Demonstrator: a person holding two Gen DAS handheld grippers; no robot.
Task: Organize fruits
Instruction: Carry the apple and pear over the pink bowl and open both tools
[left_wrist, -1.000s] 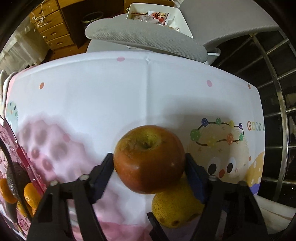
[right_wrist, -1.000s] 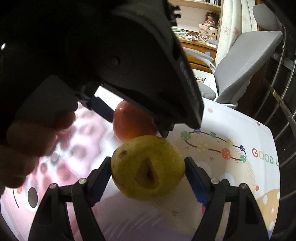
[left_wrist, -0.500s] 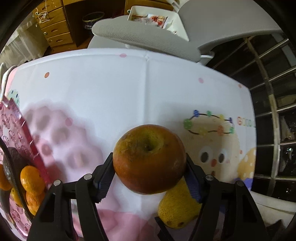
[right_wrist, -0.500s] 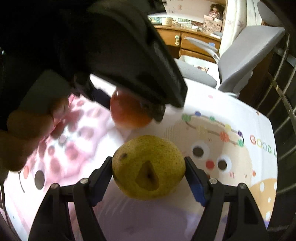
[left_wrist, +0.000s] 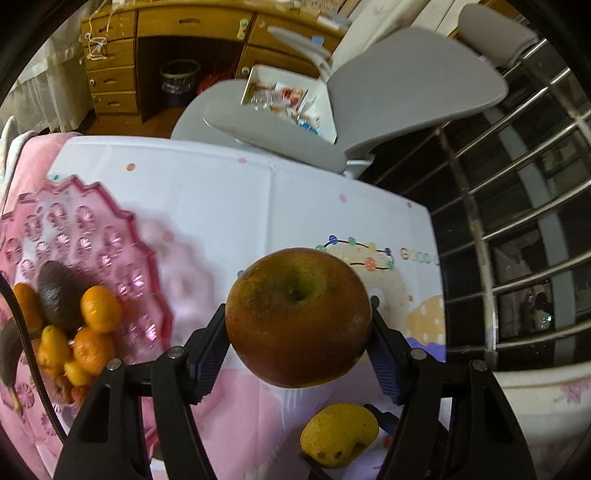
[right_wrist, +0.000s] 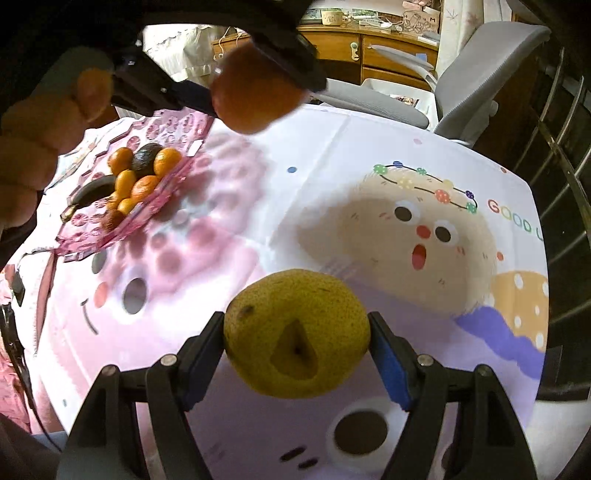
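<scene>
Glossy pink plastic tray (left_wrist: 122, 236), matt printed tablecloth (right_wrist: 332, 177)

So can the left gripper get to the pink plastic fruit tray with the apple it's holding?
Probably yes. The left gripper, shut on the red-brown apple, is raised above the cloth, and the pink scalloped tray lies open to its left. The piled oranges fill one part, leaving bare tray beside them.
</scene>
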